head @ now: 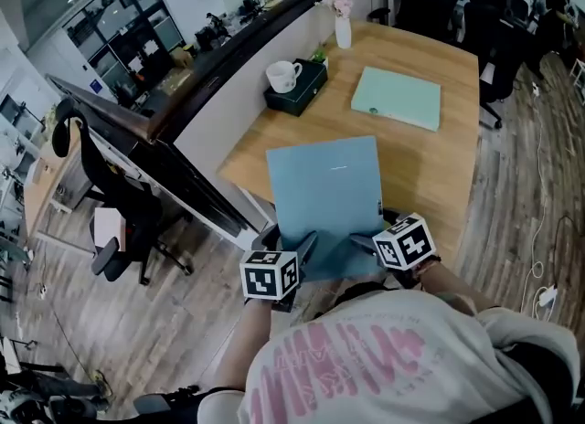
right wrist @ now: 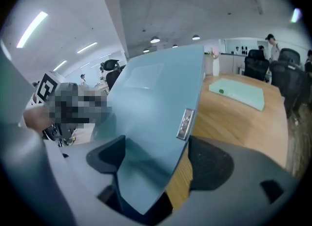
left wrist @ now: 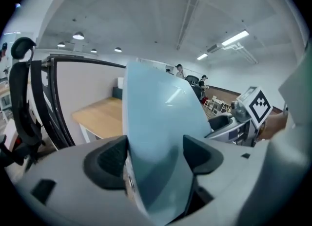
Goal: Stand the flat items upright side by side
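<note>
Both hands are on it now. The left gripper (left wrist: 155,157) has its jaws clamped on a near corner of the blue folder (head: 324,194), and the jaws stand wide because the folder fills the gap. The right gripper (right wrist: 156,159) has the other near corner between its jaws. There a sliver of wood shows between the folder's edge and one pad, so that bite looks the thinner of the two.

The folder hangs tilted, its far edge reaching out over the wooden surface (head: 448,185). The edge with the metal label holder (right wrist: 185,123) runs away from the right jaws. Well beyond both sets of jaws, the green folder (head: 398,98) lies flat.

The job here, as I read it, is to get this folder up on edge. Keep the two grips moving together so it doesn't twist, and firm up the right one first. Land one long edge squarely on the wood, then let go only once it balances. Set it close enough ahead of the jaws to leave room for the green one alongside.
</note>
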A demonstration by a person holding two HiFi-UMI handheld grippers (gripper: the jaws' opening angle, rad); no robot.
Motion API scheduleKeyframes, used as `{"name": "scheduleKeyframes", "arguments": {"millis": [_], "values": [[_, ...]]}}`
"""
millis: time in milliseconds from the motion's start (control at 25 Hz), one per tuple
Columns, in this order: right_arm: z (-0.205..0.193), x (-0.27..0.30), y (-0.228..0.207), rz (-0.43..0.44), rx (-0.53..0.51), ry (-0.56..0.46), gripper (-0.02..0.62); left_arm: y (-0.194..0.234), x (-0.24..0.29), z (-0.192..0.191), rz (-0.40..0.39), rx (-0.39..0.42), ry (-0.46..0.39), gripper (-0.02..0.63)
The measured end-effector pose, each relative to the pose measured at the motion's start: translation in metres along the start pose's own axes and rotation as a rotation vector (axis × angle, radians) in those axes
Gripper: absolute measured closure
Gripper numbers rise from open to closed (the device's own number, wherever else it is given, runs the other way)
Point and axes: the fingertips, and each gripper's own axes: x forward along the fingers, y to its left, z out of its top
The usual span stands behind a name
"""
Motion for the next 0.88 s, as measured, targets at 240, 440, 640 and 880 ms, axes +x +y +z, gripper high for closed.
{"name": "scheduleKeyframes", "arguments": {"millis": [240, 440, 640, 880], "values": [[0.056, 0.012, 0.009, -0.011, -0.061, -0.116, 0.186, 0.031, -0.013, 0.047, 0.055, 0.076, -0.137, 0.256], [0.102, 0.007, 0.004, -0.08, -0.206, -0.229, 0.186, 0.043, -0.013, 0.077, 0.043, 0.061, -0.231, 0.249], [0.131, 0.023, -0.01, -0.143, -0.282, -0.26, 0.186, 0.061, 0.003, 0.097, 0.028, 0.047, -0.267, 0.248], [0.168, 0.067, -0.034, -0.134, -0.241, -0.27, 0.185, 0.101, 0.041, 0.127, 0.001, 0.098, -0.242, 0.247]]}}
